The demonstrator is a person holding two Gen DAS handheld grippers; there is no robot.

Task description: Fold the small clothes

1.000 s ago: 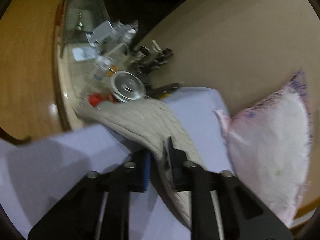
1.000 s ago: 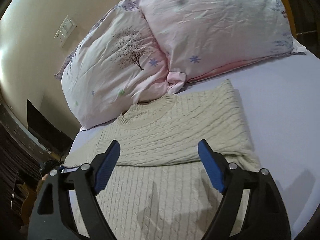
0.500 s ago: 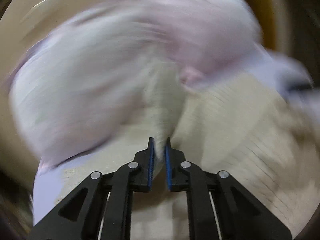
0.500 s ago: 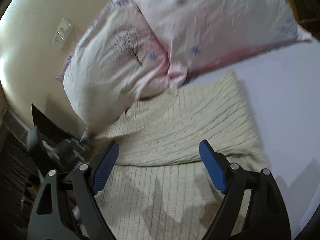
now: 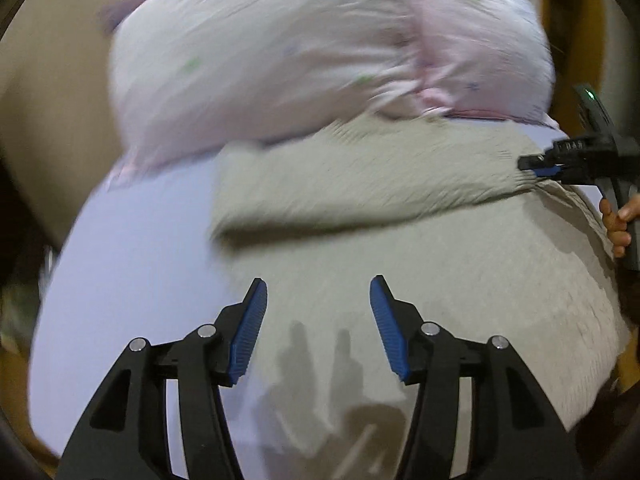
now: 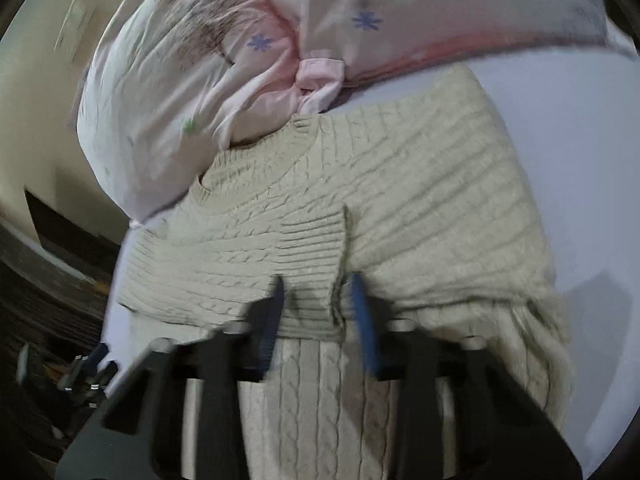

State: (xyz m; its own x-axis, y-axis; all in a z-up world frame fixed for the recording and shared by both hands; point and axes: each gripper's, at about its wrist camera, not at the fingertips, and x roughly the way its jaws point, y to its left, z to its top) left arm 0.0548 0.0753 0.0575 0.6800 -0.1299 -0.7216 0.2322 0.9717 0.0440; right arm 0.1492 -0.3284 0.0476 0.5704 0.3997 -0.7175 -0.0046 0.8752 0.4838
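Left gripper has let go, jaws released; right gripper nears the soft, floppy sweater's cuff, jaws half-closed.

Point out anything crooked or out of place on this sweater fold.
The sweater's folded-in sleeve lies slanted, its ribbed cuff standing up at one edge rather than flat. The collar is pushed against the pillows.

Beige wall behind lavender bed sheet; two pink floral pillows at head.
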